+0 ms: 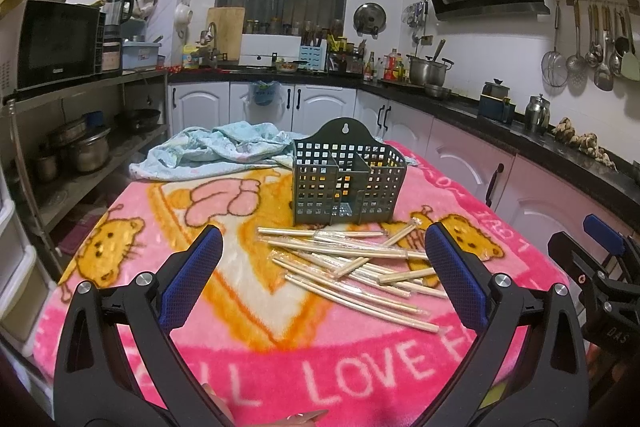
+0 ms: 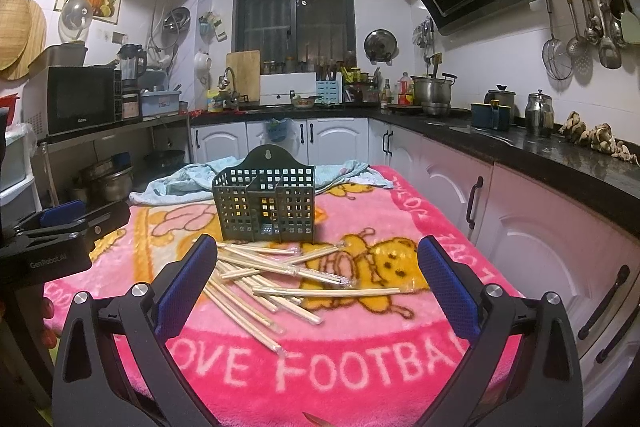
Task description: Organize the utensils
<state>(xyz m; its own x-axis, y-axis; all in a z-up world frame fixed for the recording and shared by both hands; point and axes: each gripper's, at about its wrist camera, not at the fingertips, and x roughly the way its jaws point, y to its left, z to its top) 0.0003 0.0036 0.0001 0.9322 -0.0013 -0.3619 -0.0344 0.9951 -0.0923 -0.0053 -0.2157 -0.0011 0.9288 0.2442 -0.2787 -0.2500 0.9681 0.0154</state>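
Task not started. Wrapped chopsticks (image 1: pixel 352 267) lie in messy pile on pink blanket (image 1: pixel 248 315), near side of green holder basket (image 1: pixel 348 183). Basket looks empty. Left gripper (image 1: pixel 324 259) wide open, holds nothing. Right gripper (image 2: pixel 316 267) wide open, holds nothing. All chopsticks left to put in.

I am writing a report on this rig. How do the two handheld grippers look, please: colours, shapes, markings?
Both match. The left gripper and right gripper have black, angular plastic frames with triangular cut-outs and round silver screws at the joints. The fingers carry blue textured pads. White lettering, seemingly "GenRobot.AI", marks the left gripper's side in the right wrist view. No cables or sleeves show.
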